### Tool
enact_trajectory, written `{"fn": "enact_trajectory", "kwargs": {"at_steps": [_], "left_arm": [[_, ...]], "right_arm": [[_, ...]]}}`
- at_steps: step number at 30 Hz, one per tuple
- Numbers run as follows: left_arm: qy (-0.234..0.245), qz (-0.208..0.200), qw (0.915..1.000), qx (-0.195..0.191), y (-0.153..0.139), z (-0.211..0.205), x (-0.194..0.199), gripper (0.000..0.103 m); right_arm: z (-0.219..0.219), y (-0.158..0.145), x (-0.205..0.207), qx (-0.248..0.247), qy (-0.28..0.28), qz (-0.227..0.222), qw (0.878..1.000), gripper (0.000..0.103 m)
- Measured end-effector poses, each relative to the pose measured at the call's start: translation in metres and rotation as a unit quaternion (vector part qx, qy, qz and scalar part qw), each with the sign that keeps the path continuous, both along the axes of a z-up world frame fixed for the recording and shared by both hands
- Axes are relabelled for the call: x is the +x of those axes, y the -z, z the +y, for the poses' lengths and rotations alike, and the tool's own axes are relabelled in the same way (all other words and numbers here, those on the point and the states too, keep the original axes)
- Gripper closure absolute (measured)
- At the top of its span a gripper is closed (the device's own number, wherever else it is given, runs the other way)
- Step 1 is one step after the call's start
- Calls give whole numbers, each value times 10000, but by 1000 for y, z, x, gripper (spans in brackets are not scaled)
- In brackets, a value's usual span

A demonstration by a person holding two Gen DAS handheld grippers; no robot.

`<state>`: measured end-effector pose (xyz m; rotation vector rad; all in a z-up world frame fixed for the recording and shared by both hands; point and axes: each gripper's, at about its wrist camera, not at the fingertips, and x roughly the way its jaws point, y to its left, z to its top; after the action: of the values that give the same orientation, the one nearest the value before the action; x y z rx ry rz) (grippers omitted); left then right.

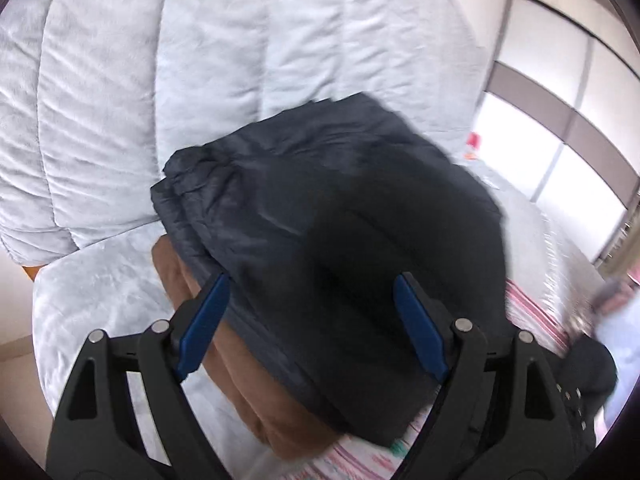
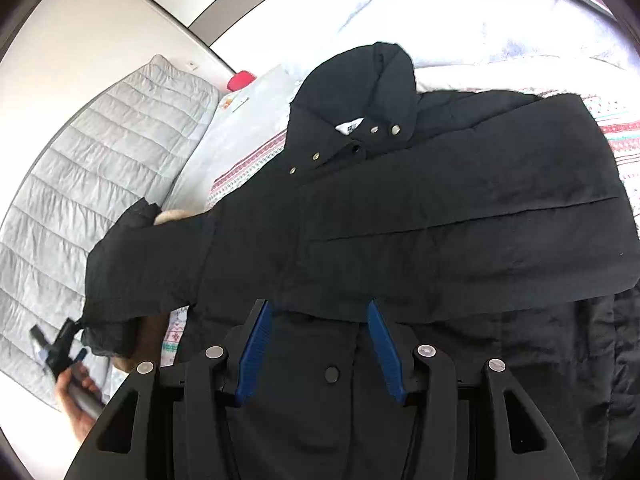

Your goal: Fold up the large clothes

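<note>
A black hooded jacket (image 2: 440, 208) with snap buttons lies spread on the bed, one sleeve (image 2: 400, 196) folded across its chest. My right gripper (image 2: 318, 302) hovers over the jacket's front by a button, its jaws apart and its pads pressing on nothing. The other sleeve (image 2: 132, 272) reaches out to the left. In the left wrist view this dark sleeve (image 1: 340, 220) lies over a brown cloth (image 1: 224, 380). My left gripper (image 1: 312, 276) stands wide open above it and grips nothing. A hand holds the left gripper (image 2: 60, 348) just past the cuff.
A pale grey quilt (image 1: 120, 120) is bunched beside the jacket. The striped pink and teal sheet (image 2: 240, 172) covers the bed, with a white duvet (image 2: 480, 20) behind. A red object (image 2: 242, 80) sits by the wall. Wardrobe doors (image 1: 560, 120) stand to the right.
</note>
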<state>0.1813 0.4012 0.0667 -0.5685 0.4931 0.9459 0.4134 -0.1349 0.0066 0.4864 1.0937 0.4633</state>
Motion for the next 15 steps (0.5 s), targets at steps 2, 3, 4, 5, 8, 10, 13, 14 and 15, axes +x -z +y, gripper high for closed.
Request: {"fn": "enact_trajectory", "kwargs": {"at_steps": [2,3,4,5,8,10,13,14,15], "left_arm": [[24,-212,9993,-296,9,17,7,19],[-20,-325,9989,-340,10,19,5,19],[-99,-441,9985,-315,9,20,5,19],[-168,-512,9983,-239,6,20,5,19],[-167,-497,9986,44,-1,10,15,34],[-208,-394,9985,304,-6,4,17,63],[-228,-585,9971,441,-16,4,11,77],[-225,-652,9966,450,-18,4,9,77],[-248,-721,9960,456,-22,3,4,78]], "right_arm": [[1,3,1,35,-22,60,10000,52],[1,5,2,24,-8,74,10000,52],[0,5,2,17,-4,79,10000,52],[-2,6,3,11,6,84,10000,52],[-8,6,5,44,70,87,9999,52],[-14,6,7,92,153,103,9998,52],[-21,7,8,175,229,129,9995,52],[-22,7,8,196,242,137,9994,52],[-23,7,8,215,247,146,9994,52]]}}
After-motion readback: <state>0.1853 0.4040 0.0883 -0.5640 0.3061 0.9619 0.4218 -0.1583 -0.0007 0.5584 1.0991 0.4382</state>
